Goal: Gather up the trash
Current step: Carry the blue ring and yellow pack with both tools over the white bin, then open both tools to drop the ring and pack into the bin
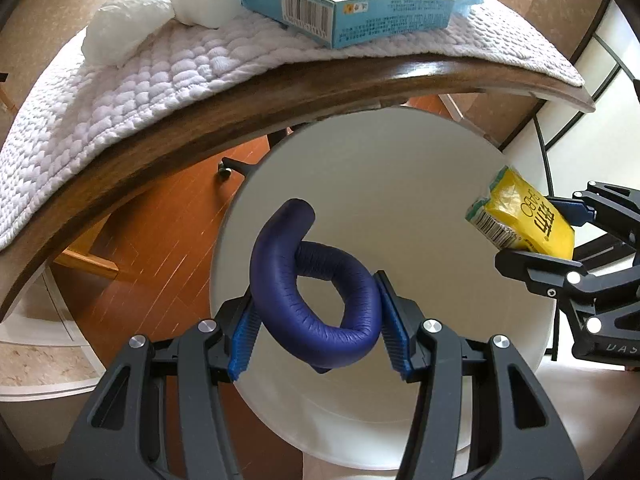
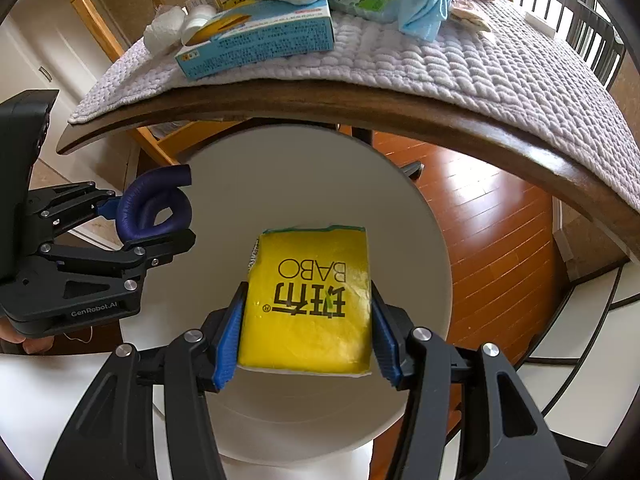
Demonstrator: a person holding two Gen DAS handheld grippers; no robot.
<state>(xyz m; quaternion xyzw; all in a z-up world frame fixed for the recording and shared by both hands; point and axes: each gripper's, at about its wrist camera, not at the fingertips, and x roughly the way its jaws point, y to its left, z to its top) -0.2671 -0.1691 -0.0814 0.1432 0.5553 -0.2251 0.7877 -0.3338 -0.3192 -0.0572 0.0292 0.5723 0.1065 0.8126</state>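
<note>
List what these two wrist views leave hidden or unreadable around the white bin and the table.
- White bin: its bottom, covered in both views by the held blue coiled tube and yellow packet.
- Pile behind the light blue box: cut off by the top edge, both views.
- Box's small print: too small, both views.
- Person: only a bit of a hand at the right view's left edge.

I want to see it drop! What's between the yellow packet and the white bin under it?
Nothing. In the right wrist view the yellow packet, clamped in the right gripper, hangs over the white bin with only air between.
</note>
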